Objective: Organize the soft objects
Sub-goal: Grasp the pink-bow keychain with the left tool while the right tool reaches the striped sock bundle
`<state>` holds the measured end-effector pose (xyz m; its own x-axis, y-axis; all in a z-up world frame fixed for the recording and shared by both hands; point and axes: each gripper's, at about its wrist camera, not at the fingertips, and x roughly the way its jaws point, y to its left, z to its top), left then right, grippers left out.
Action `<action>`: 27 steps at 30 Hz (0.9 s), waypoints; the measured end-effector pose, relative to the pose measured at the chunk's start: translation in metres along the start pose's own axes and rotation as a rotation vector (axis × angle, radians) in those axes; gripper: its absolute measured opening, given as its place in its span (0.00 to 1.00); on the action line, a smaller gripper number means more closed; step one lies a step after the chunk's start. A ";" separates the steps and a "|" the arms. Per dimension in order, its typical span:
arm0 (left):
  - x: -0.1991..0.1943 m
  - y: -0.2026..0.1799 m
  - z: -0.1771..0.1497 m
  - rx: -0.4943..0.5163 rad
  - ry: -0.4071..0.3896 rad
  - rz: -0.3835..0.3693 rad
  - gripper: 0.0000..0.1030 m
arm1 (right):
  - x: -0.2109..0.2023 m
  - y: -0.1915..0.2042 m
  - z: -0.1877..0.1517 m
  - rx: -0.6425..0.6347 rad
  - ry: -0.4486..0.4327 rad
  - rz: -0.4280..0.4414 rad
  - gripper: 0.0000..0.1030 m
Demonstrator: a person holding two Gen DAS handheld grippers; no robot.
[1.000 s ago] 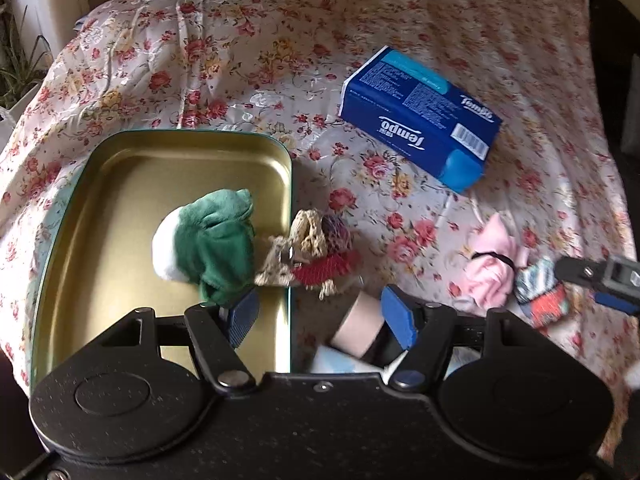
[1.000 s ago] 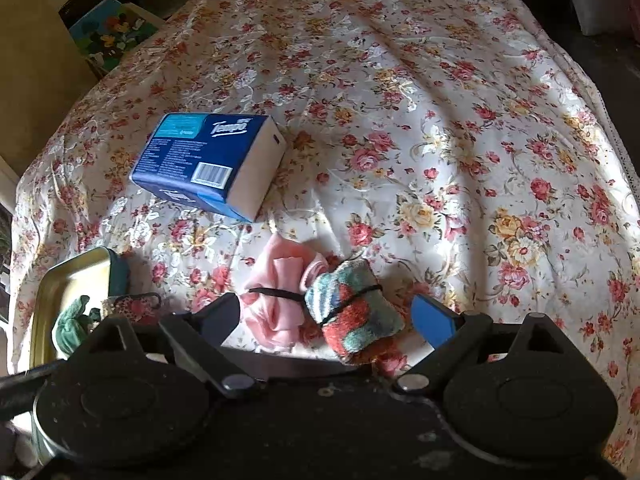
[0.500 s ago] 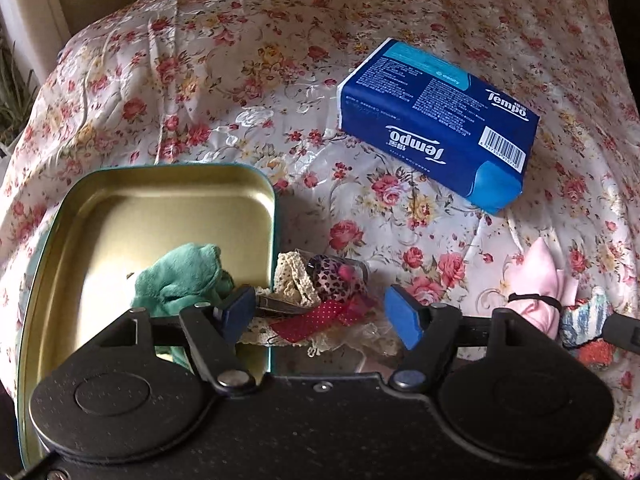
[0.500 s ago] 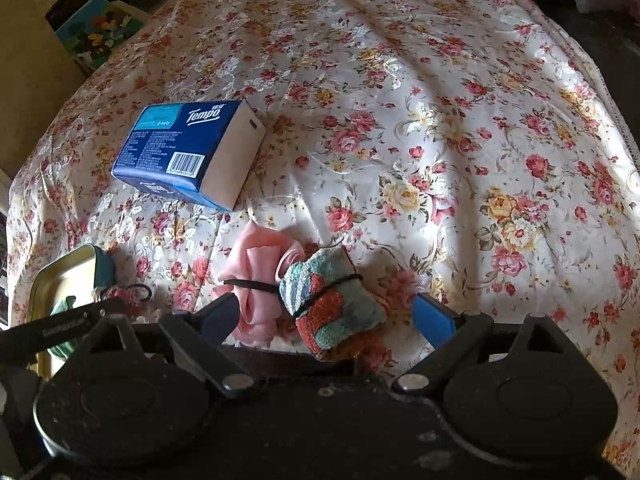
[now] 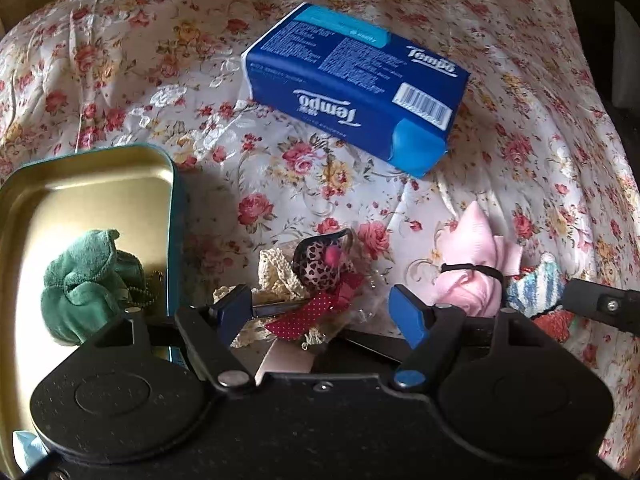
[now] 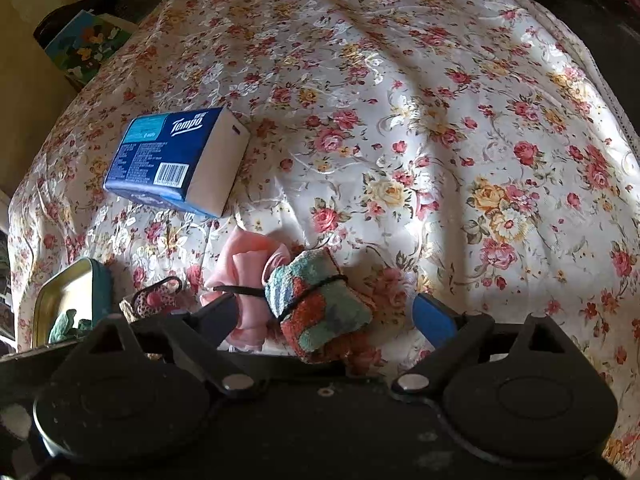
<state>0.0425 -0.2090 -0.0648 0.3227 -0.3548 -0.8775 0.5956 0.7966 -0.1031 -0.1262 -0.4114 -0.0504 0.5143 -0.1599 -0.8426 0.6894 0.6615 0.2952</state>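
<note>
A gold tin tray (image 5: 92, 184) with a teal rim holds a green cloth bundle (image 5: 86, 280); it also shows in the right wrist view (image 6: 60, 296). My left gripper (image 5: 322, 310) is open around a lace, leopard and red bundle (image 5: 316, 280) lying on the floral cloth right of the tray. My right gripper (image 6: 326, 314) is open around a teal and orange bundle (image 6: 320, 304) tied with a black band. A pink bundle (image 6: 244, 264) lies touching it on its left, also seen in the left wrist view (image 5: 472, 268).
A blue Tempo tissue pack (image 5: 356, 84) lies farther back on the floral tablecloth (image 6: 440, 140). A picture box (image 6: 84, 44) stands off the table's far left. The cloth's right edge drops into dark floor.
My left gripper has moved right, from over the tray to around the lace bundle. My right gripper has crept forward around the teal and orange bundle. Both stay open.
</note>
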 end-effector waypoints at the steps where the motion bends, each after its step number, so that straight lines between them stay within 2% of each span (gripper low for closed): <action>1: 0.003 0.001 0.001 -0.007 0.010 0.000 0.69 | 0.000 -0.001 0.000 0.005 -0.001 -0.001 0.92; 4: 0.009 0.002 0.001 -0.013 0.028 0.006 0.71 | -0.001 -0.004 0.001 0.017 -0.001 0.000 0.92; 11: 0.025 -0.007 -0.003 0.023 0.078 -0.017 0.86 | 0.003 -0.006 0.001 0.028 0.015 -0.013 0.94; 14: 0.038 -0.011 -0.002 0.034 0.123 0.000 0.85 | 0.007 0.000 -0.001 -0.002 0.032 -0.012 0.94; 16: 0.041 -0.012 0.000 0.041 0.121 0.009 0.83 | 0.009 0.004 -0.002 -0.021 0.036 -0.020 0.94; 17: 0.040 -0.012 0.001 0.043 0.113 0.014 0.80 | 0.010 0.004 -0.002 -0.027 0.038 -0.025 0.94; 21: 0.035 -0.009 0.008 0.047 0.077 0.023 0.44 | 0.017 0.006 -0.002 -0.036 0.056 -0.043 0.94; 27: 0.027 0.005 0.009 -0.004 0.070 -0.018 0.42 | 0.026 0.015 -0.005 -0.094 0.083 -0.069 0.95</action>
<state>0.0602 -0.2189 -0.0847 0.2594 -0.3343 -0.9061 0.5978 0.7924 -0.1212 -0.1049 -0.4017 -0.0697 0.4210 -0.1486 -0.8948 0.6689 0.7172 0.1956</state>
